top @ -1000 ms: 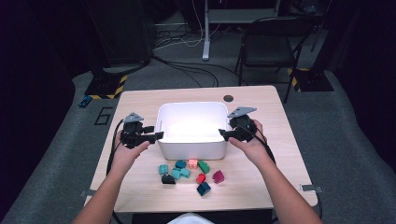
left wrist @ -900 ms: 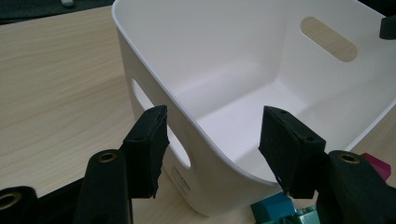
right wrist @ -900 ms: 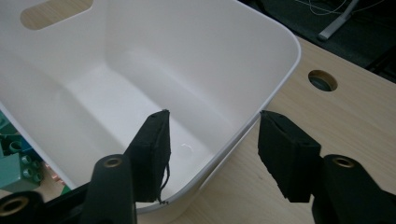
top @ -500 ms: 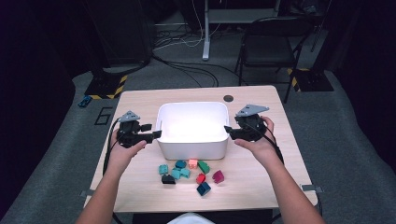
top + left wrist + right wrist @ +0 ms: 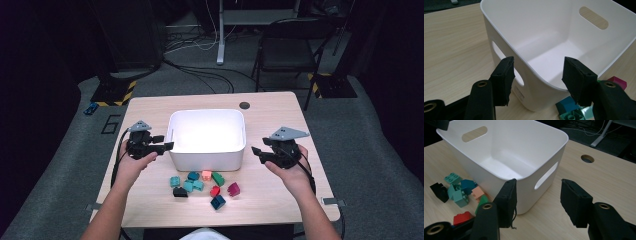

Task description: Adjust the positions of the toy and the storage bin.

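Note:
A white bin [image 5: 207, 160] with handle slots stands empty in the middle of the wooden table [image 5: 280, 117]. In front of it lie several small blocks [image 5: 200, 184] in teal, green, red, magenta, black and peach. My left gripper [image 5: 169, 145] is open, with its tips at the bin's left wall. In the left gripper view the bin's rim [image 5: 506, 42] runs between the open left gripper [image 5: 540, 80]. My right gripper [image 5: 255, 152] is open and empty, a short gap off the bin's right wall. The right gripper view shows the handle slot [image 5: 546, 175] ahead of the right gripper [image 5: 537, 202].
A round cable hole [image 5: 244, 105] sits at the table's far edge behind the bin. A black chair [image 5: 287, 55] and floor cables lie beyond the table. Bare tabletop runs along both sides of the bin. Teal blocks [image 5: 459, 191] and a red one [image 5: 461, 217] lie left of the right jaws.
My right gripper has drawn away from the bin's right wall, to the right and toward the front edge. The left gripper has barely shifted. The bin stays in place.

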`<state>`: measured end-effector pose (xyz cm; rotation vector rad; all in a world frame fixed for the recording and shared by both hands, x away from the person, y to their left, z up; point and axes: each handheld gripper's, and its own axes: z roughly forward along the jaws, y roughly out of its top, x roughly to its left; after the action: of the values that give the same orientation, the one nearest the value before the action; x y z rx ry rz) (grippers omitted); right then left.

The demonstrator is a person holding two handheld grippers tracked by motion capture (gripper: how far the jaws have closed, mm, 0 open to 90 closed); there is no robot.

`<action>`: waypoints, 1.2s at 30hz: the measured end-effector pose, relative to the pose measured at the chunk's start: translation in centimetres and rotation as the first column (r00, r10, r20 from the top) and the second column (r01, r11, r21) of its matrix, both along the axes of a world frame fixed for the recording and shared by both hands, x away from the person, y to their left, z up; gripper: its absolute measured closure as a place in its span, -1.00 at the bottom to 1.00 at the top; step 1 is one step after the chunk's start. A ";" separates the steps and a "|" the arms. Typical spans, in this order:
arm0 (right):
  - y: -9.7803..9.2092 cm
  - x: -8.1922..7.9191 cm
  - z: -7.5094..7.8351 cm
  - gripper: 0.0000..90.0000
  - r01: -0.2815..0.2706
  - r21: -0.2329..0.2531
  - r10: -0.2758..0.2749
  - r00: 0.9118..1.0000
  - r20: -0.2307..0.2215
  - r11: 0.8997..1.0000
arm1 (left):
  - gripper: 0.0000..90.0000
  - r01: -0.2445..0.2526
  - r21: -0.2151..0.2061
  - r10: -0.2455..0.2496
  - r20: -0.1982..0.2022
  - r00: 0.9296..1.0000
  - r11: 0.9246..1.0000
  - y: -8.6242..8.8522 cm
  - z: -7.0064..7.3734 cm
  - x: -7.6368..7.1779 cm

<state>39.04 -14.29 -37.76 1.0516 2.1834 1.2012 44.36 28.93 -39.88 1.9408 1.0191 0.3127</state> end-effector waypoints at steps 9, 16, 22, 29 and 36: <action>-0.2 -2.3 -2.9 0.03 -0.002 0.018 0.002 1.000 -0.003 1.000 | 0.01 0.008 0.000 -0.008 -0.006 1.000 1.000 -0.2 -0.2 -0.2; -0.1 -2.8 -4.5 0.02 -0.023 0.021 0.024 0.999 -0.031 1.000 | 0.01 0.014 -0.003 -0.014 -0.014 1.000 1.000 -0.4 -0.2 -0.5; 0.4 -3.0 -5.4 0.01 -0.046 0.021 0.047 0.998 -0.049 0.999 | 0.00 0.020 0.007 -0.020 -0.004 1.000 1.000 -0.4 0.0 -0.7; 2.0 -3.1 -6.8 -0.02 -0.108 -0.024 0.106 0.991 -0.077 0.994 | -0.12 -0.021 -0.030 0.022 0.047 0.999 0.999 0.7 0.8 -0.8; 3.7 -2.8 -8.1 0.00 -0.198 -0.021 0.195 0.976 -0.099 0.980 | -0.13 -0.057 -0.047 0.059 0.046 0.997 0.997 2.1 1.0 -0.6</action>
<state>36.22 -10.63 -45.83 0.9157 2.4204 1.2185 43.80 31.06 -38.85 1.8568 1.0446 0.3632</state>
